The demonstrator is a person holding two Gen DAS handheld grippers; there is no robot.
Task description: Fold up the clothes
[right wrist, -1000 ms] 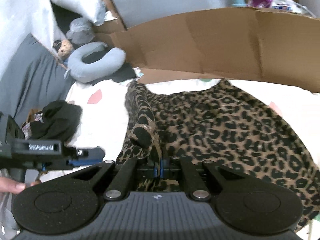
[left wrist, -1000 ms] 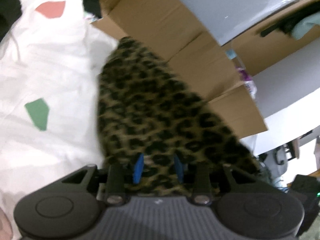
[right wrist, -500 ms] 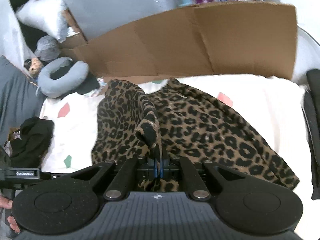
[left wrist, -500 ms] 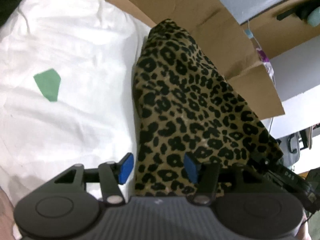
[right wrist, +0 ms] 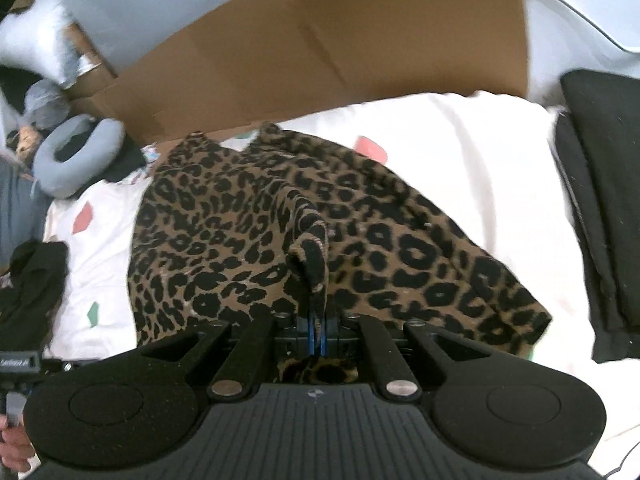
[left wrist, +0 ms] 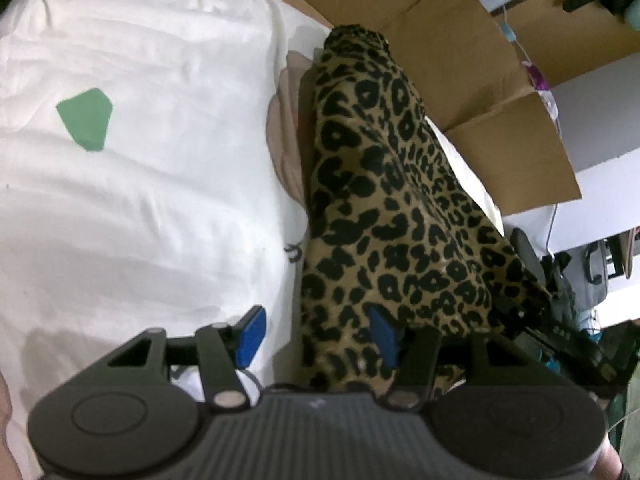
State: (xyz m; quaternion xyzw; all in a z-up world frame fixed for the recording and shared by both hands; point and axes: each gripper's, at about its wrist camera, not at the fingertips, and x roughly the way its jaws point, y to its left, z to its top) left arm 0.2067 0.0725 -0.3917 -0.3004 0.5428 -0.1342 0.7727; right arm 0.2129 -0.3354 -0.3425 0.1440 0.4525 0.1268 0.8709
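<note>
- Our left gripper [left wrist: 316, 332] has its blue pads spread apart, clamped on nothing. The left pad [left wrist: 250, 334] hangs over the white sheet [left wrist: 160, 208]; the right pad [left wrist: 382, 334] is against or just over the near edge of the leopard-print garment [left wrist: 384, 216], and we cannot tell whether it touches.
- Our right gripper [right wrist: 317, 334] has its fingers pressed together, clamped on a raised fold of the leopard-print garment [right wrist: 248, 216] that stands up right in front of the pads.
- The garment lies spread on the sheet, its far edge just beside the cardboard box [right wrist: 320, 48]. From the left wrist it runs away from the gripper up to the box [left wrist: 460, 64].
- Only the left wrist view shows a beige cloth [left wrist: 286, 136] tucked at the garment's left edge, a green patch [left wrist: 86, 118] printed on the sheet well left of the garment, and the other gripper's dark body at the garment's right edge.
- Only the right wrist view shows the grey neck pillow [right wrist: 76, 156] left of the box, a black garment [right wrist: 32, 284] left of the leopard print, a black cushion [right wrist: 604, 208] to its right, and the pinched fold itself.
- A second ago our left pads stood closer together with the leopard print between them; now they are wider and the cloth has dropped to the right pad's side. Our right gripper held the same fold then, and the garment now lies flatter and wider before it.
</note>
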